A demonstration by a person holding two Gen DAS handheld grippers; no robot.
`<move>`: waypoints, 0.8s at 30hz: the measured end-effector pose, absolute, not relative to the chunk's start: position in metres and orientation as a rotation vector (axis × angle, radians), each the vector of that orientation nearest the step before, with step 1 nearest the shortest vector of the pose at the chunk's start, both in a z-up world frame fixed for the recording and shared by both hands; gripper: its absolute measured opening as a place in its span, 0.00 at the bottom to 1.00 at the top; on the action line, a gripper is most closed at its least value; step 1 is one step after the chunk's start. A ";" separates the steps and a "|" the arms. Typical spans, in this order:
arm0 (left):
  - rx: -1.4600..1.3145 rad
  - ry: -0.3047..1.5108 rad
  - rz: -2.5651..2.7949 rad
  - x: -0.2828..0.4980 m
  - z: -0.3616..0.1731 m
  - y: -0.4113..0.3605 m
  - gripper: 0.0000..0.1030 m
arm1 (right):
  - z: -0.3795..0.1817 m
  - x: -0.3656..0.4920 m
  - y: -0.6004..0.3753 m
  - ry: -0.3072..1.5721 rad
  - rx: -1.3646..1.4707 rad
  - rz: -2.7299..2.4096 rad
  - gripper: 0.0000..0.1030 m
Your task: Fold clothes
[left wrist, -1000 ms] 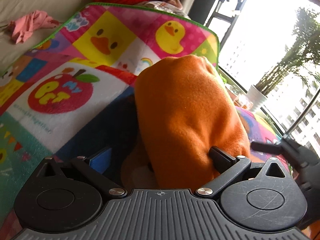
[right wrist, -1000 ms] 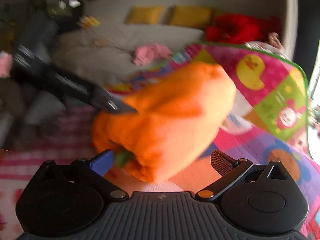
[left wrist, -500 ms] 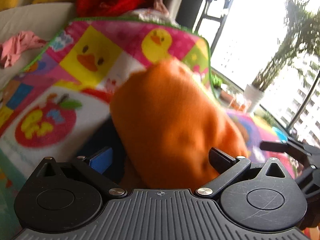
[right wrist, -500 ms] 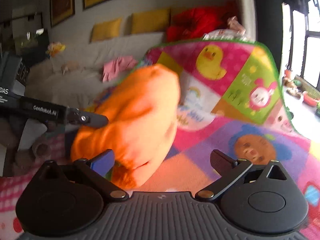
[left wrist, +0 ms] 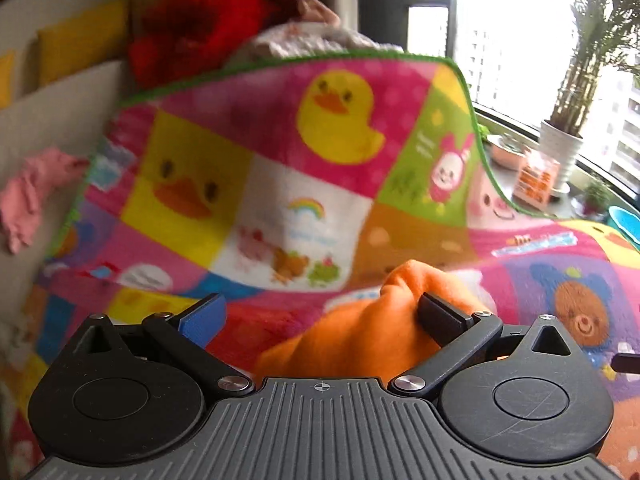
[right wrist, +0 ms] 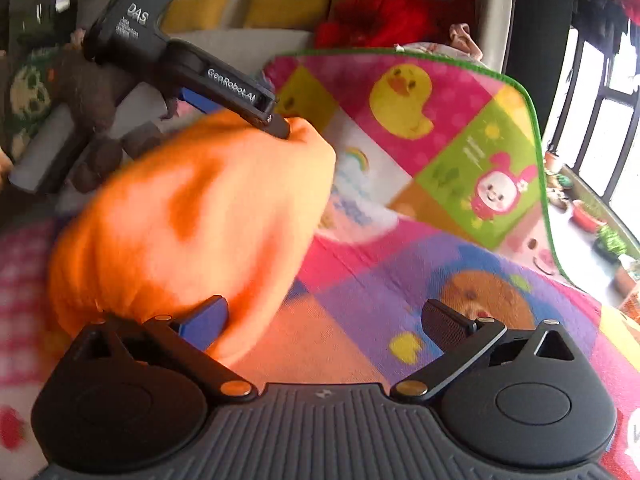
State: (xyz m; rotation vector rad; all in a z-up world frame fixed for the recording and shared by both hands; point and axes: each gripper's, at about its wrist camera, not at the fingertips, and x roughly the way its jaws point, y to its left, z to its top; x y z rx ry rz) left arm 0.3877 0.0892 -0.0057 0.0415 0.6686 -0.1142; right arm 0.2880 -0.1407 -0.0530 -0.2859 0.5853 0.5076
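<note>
Both my jaws are spread wide, neither clamped on anything. Left gripper (left wrist: 320, 314): the orange garment (left wrist: 372, 336) sits low centre of the left wrist view, bunched between the jaws and pressed against the black right finger (left wrist: 444, 318); the blue left finger (left wrist: 202, 320) is clear of it. Right wrist view: same garment is a rounded orange bundle (right wrist: 192, 232) filling centre-left of the frame, motion-blurred, its lower edge touching the blue finger (right wrist: 204, 322) of my right gripper (right wrist: 326, 322); the black finger (right wrist: 446, 322) stands apart over the mat. My left gripper (right wrist: 276, 120) enters from upper left of that frame, its tip against the top of the bundle. Under it all, the cartoon play mat (left wrist: 280, 184), ducks and bear panels, far edge curled up. Pink cloth (left wrist: 28, 192) at left edge on the sofa; potted plant (left wrist: 560, 148) by the window, upper right.
</note>
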 end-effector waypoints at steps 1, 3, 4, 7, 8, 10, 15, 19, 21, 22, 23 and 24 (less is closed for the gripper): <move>0.036 0.664 -0.121 0.389 -0.011 0.089 1.00 | -0.053 0.287 -0.141 0.586 -0.278 0.511 1.00; 0.013 0.660 -0.130 0.391 -0.015 0.091 1.00 | -0.054 0.286 -0.141 0.588 -0.261 0.517 1.00; 0.001 0.664 -0.134 0.391 -0.016 0.093 1.00 | -0.054 0.285 -0.141 0.589 -0.253 0.520 1.00; -0.002 0.665 -0.143 0.389 -0.016 0.096 1.00 | -0.055 0.283 -0.141 0.592 -0.228 0.530 1.00; -0.001 0.663 -0.145 0.388 -0.016 0.096 1.00 | -0.055 0.283 -0.141 0.593 -0.220 0.533 1.00; -0.001 0.660 -0.149 0.389 -0.016 0.097 1.00 | -0.055 0.281 -0.141 0.594 -0.204 0.539 1.00; -0.016 0.629 -0.149 0.381 -0.010 0.101 1.00 | -0.051 0.280 -0.143 0.585 -0.219 0.543 1.00; -0.066 0.589 -0.139 0.344 0.009 0.109 1.00 | -0.038 0.273 -0.156 0.553 -0.181 0.550 1.00; -0.088 0.568 -0.151 0.318 0.018 0.114 1.00 | -0.028 0.268 -0.165 0.524 -0.131 0.551 1.00; -0.103 0.561 -0.156 0.304 0.020 0.116 1.00 | -0.025 0.266 -0.168 0.517 -0.100 0.567 1.00; -0.119 0.554 -0.162 0.291 0.021 0.118 1.00 | -0.022 0.264 -0.169 0.513 -0.068 0.591 1.00; -0.134 0.554 -0.165 0.279 0.020 0.120 1.00 | -0.022 0.262 -0.166 0.516 -0.060 0.612 1.00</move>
